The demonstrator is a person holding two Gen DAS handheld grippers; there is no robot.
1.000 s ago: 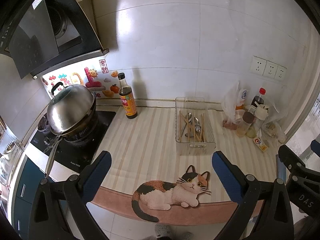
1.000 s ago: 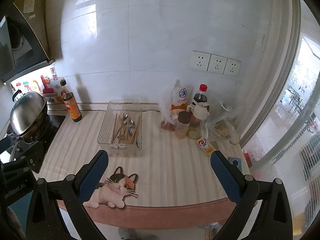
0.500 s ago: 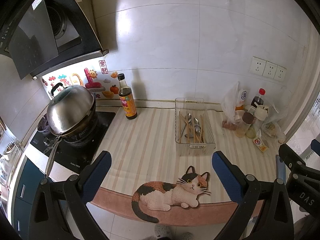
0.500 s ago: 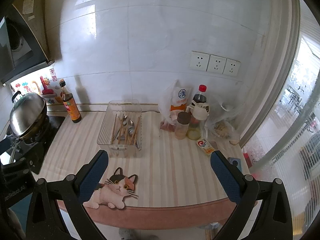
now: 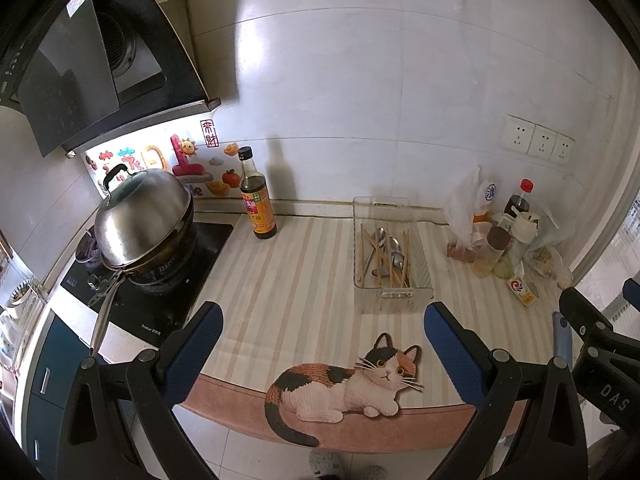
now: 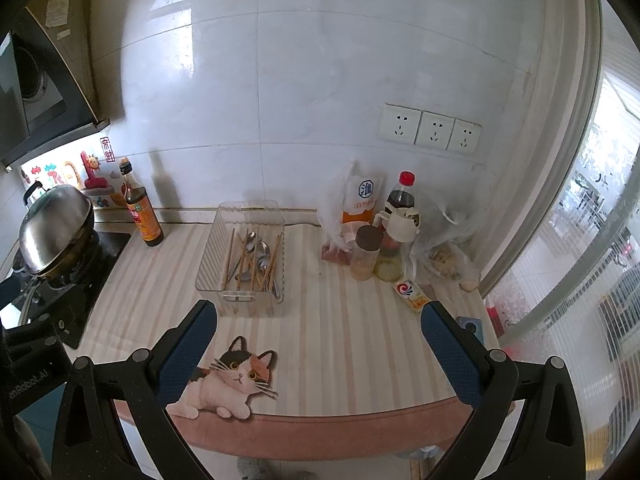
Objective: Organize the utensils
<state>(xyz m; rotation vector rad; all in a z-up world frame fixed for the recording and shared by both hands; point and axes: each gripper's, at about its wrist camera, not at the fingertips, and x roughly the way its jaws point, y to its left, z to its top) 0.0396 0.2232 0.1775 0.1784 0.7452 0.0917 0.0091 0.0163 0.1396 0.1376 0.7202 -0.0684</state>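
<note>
A clear plastic bin (image 5: 390, 296) stands on the striped counter mat near the back wall; it also shows in the right wrist view (image 6: 240, 298). Inside it lie mixed wooden chopsticks (image 5: 405, 258) and metal spoons (image 5: 396, 258), also seen in the right wrist view as chopsticks (image 6: 231, 254) and spoons (image 6: 262, 258). My left gripper (image 5: 320, 350) is open and empty, held in front of the counter edge, short of the bin. My right gripper (image 6: 320, 350) is open and empty, in front of the counter and right of the bin.
A soy sauce bottle (image 5: 257, 196) stands left of the bin. A lidded steel wok (image 5: 142, 220) sits on the black stove at left. Bottles, jars and bags (image 6: 380, 236) crowd the back right corner. A cat picture (image 5: 352, 384) marks the mat's front edge.
Both views have shifted only slightly; the grippers stay open and nothing on the counter has moved.
</note>
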